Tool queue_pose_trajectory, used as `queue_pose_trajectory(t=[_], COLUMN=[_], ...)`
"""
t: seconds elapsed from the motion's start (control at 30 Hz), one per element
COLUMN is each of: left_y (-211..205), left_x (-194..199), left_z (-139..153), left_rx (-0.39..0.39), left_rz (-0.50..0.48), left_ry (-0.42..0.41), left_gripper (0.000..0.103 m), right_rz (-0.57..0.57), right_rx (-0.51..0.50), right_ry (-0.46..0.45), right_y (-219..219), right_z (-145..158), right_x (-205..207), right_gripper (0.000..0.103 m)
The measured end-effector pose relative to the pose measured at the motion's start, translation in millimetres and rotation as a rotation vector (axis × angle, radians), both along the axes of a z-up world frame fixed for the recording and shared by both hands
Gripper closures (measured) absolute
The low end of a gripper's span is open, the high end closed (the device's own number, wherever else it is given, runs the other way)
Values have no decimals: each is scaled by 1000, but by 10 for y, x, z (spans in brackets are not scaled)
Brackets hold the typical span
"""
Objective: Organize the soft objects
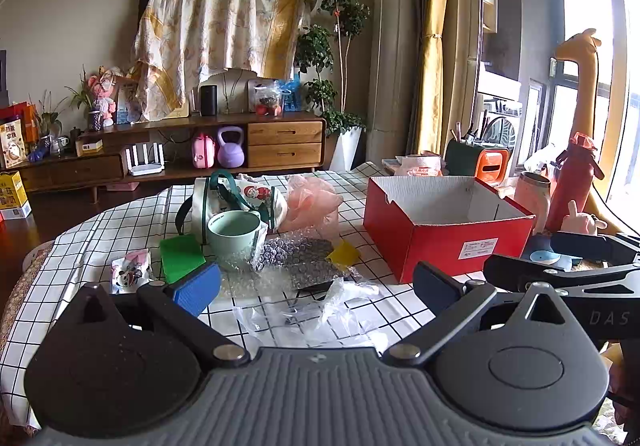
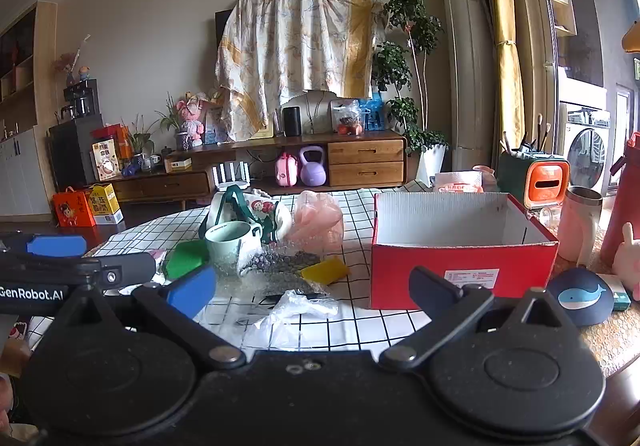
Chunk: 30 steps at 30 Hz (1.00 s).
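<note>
On the checked tablecloth (image 1: 120,221) lie soft things: a pink plastic bag (image 1: 312,205), bubble wrap (image 1: 296,262), a clear plastic bag (image 1: 320,306), a green sponge (image 1: 182,258), a yellow sponge (image 1: 344,253) and a small printed pouch (image 1: 130,270). A white cloth bag with green straps (image 1: 236,193) sits behind a mint mug (image 1: 234,234). An open red box (image 1: 444,230) stands on the right. My left gripper (image 1: 316,286) hovers open above the clear bag. My right gripper (image 2: 312,288) is open too, nothing between its fingers, with the red box (image 2: 460,246) just ahead on the right.
Right of the box stand a pink tumbler (image 2: 578,221), a red bottle (image 1: 572,181), a navy whale pouch (image 2: 580,296) and a pink plush (image 1: 580,221). An orange-and-green holder (image 2: 536,173) sits behind. A wooden cabinet (image 1: 200,149) lines the far wall.
</note>
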<state>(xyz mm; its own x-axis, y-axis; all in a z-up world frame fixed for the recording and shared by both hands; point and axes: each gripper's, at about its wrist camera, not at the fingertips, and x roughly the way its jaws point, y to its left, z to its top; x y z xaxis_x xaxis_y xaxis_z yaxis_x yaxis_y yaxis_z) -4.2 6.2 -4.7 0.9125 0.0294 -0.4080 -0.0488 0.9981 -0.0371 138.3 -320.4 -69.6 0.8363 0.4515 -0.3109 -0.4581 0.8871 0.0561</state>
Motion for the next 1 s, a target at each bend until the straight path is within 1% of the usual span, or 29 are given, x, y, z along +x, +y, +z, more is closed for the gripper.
queue_pose_trajectory(t=[0.13, 1.0], left_y=[0, -32], left_x=[1, -44], left_z=[2, 28], left_rx=[1, 4], left_rz=[0, 9], left_ry=[-1, -13], left_gripper=[0, 0], right_rz=[-1, 0], right_rx=[2, 2], right_ry=[-3, -12], right_y=[21, 3], right_z=[-5, 48], right_x=[-83, -109], right_gripper=[0, 0])
